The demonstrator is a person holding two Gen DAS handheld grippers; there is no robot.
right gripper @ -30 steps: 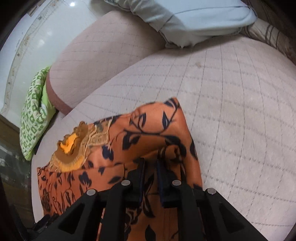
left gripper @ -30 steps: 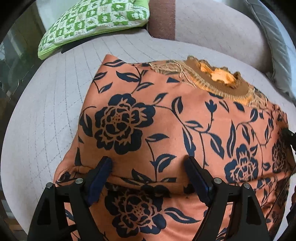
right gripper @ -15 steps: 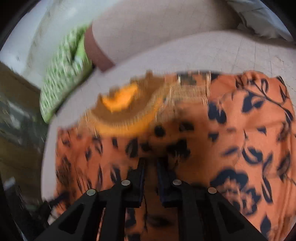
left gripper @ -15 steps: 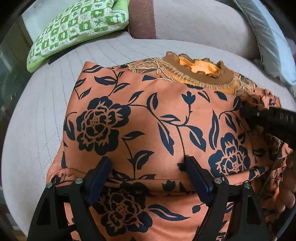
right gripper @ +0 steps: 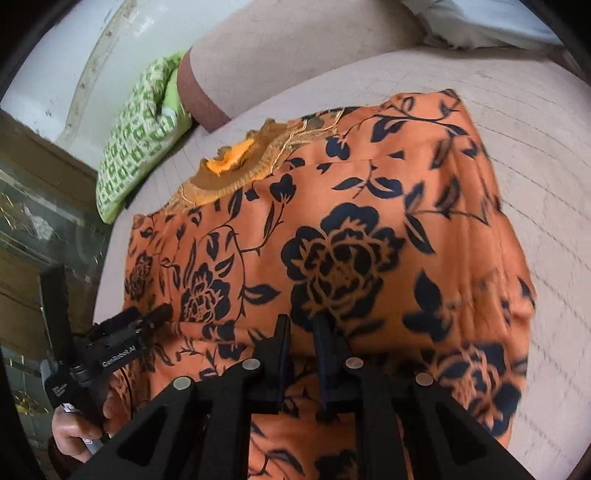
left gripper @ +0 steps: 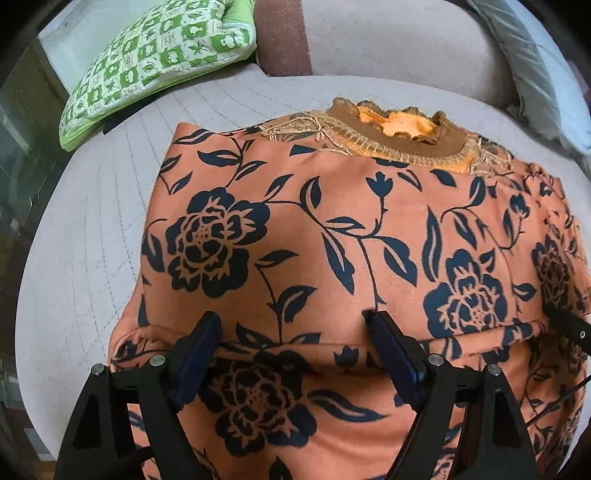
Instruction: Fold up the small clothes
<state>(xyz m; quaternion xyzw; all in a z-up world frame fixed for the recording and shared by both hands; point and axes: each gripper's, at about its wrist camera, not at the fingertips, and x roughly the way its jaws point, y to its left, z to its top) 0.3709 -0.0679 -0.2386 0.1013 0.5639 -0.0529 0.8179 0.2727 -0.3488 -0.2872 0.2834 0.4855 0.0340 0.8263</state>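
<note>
At the 10 o'clock edge of the left wrist view a green-and-white checked cushion (left gripper: pixel 155 55) leans on the backrest of a pale quilted sofa (left gripper: pixel 85 236). Just inside it, at about 12 o'clock, a brown band (left gripper: pixel 282 35) runs up the backrest. The orange floral garment (left gripper: pixel 332 236) lies spread on the seat and fills the middle of this view, its dark flowers and leaves facing up and its brown frilled neckline (left gripper: pixel 402 134) at 12 o'clock, farthest from the camera. A fold line crosses the cloth low down, around 6 o'clock.

The left hand-held gripper (left gripper: pixel 295 332) stands over that fold with its jaws wide apart; the blue pads (left gripper: pixel 197 354) sit on or just above the fabric on either side of a broad strip of it, and nothing is pinched between them. At 3 o'clock a grey-blue pillow (left gripper: pixel 535 74) rests against the backrest, and a black part of the other tool (left gripper: pixel 569 325) shows at the garment's right edge near 4 o'clock.

In the right wrist view a hand (right gripper: pixel 77 428) at 8 o'clock grips the handle of the left tool. The checked cushion (right gripper: pixel 136 147) lies at 10 o'clock, the neckline (right gripper: pixel 232 166) at 11 o'clock. At 6 o'clock the right hand-held gripper (right gripper: pixel 303 332) has its jaws drawn nearly together, pinching a ridge of the orange cloth between them. The garment's right side, toward 3 o'clock, is blurred.
</note>
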